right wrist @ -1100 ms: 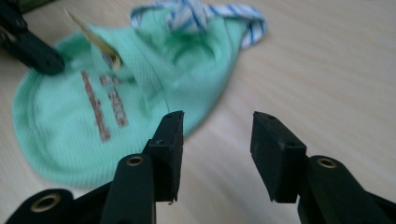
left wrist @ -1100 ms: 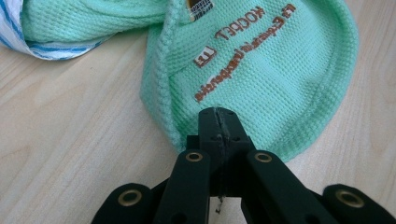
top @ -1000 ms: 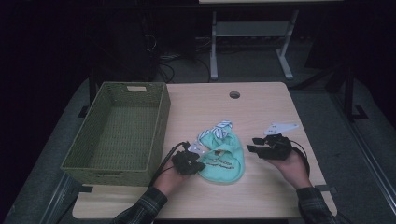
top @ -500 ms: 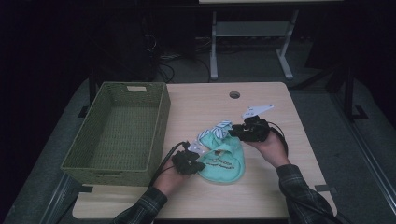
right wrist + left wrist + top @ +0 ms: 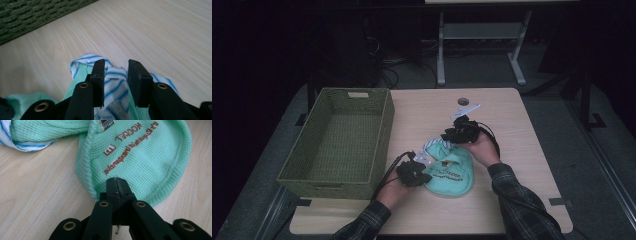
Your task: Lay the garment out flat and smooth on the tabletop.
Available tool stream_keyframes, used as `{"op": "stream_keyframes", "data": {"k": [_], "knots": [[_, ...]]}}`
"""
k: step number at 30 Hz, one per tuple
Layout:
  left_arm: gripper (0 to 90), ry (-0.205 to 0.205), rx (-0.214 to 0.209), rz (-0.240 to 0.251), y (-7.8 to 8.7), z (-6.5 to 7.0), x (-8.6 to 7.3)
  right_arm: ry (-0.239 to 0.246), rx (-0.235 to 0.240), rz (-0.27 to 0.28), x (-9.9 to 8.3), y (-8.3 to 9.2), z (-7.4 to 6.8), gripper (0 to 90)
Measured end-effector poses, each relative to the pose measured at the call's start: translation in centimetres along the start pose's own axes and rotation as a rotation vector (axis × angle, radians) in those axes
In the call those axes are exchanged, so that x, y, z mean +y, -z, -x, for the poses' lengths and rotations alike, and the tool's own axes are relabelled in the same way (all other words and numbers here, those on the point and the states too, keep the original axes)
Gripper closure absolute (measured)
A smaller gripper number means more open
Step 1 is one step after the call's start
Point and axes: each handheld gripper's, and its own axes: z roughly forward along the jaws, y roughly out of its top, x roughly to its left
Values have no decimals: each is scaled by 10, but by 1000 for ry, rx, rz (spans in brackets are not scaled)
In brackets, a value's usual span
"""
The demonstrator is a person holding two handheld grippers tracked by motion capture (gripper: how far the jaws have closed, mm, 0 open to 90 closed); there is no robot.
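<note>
A mint-green knitted cloth with brown lettering lies on the table, near its front edge and about midway between the left and right edges; a white part with blue stripes is bunched at the cloth's far end, toward the middle of the table. The left gripper sits at the cloth's left rim; in the left gripper view its fingers are pressed fully together on the ribbed green hem, pinching it against the wood. The right gripper hangs over the far end of the cloth; in the right gripper view its fingers stand a narrow way apart with the striped fold rising between them, and they have just eased slightly wider; the fabric sits in the gap, and whether the pads press on it I cannot tell. A green woven basket stands along the left edge of the table, just beside the left hand; a plaid sleeve reaches in from the front edge on the right.
</note>
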Motion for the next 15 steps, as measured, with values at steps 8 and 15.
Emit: {"op": "stream_keyframes", "data": {"k": [8,15], "knots": [[894,0,0,-2,0,0,0,-5,-14,-46,2,-22,-1,625],[894,-6,5,0,0,0,0,0,-21,-81,-6,-35,-2,623]]}}
